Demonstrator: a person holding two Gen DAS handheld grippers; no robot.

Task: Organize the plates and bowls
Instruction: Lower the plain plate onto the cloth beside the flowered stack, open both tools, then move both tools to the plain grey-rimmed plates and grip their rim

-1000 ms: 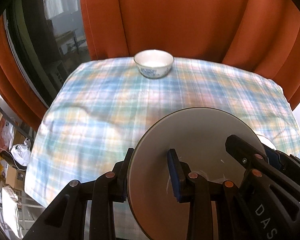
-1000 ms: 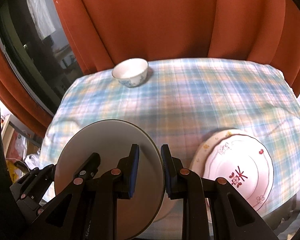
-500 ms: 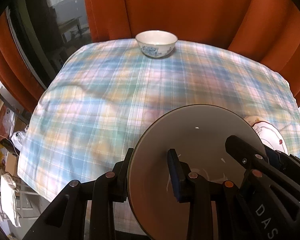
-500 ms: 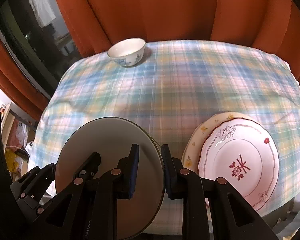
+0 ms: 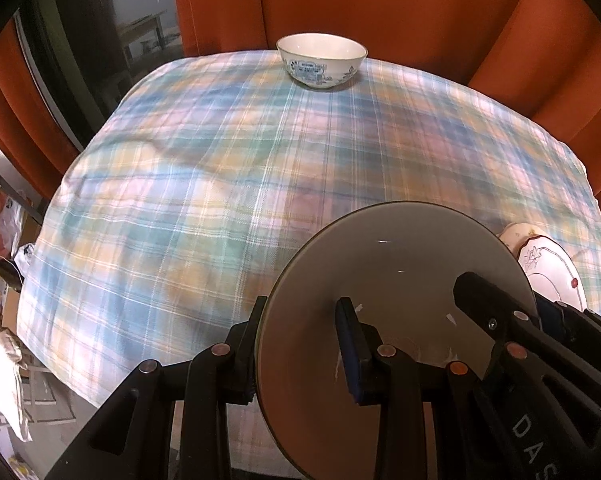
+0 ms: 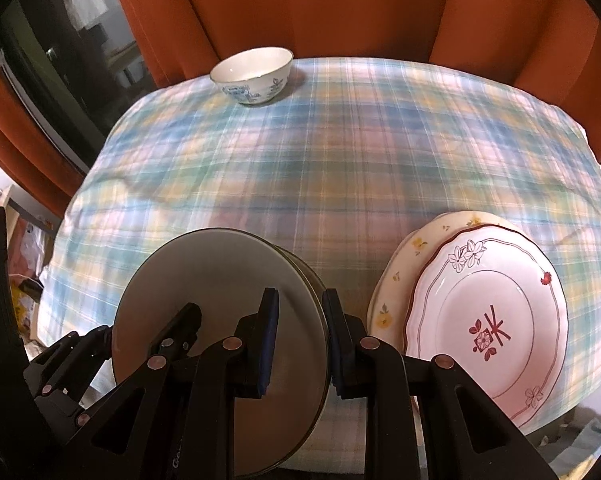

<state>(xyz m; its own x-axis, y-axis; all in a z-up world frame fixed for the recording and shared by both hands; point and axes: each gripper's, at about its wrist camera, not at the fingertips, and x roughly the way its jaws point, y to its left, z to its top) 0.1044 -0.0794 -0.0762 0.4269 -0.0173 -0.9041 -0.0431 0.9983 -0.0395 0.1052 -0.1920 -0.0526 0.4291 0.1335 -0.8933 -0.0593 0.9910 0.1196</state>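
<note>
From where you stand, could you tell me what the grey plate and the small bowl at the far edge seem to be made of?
Grey plate: probably glazed ceramic, plain with a soft sheen; small glints on its face suggest a smooth glaze.
Bowl: likely porcelain, glossy white with a blue printed pattern outside.

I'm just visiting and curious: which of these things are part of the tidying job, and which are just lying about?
Part of the job:
grey plate, gripped by both grippers
red-patterned plate
yellow-flowered plate beneath it
blue-and-white bowl

Just there:
plaid tablecloth
orange curtain
clutter beside the table
</note>
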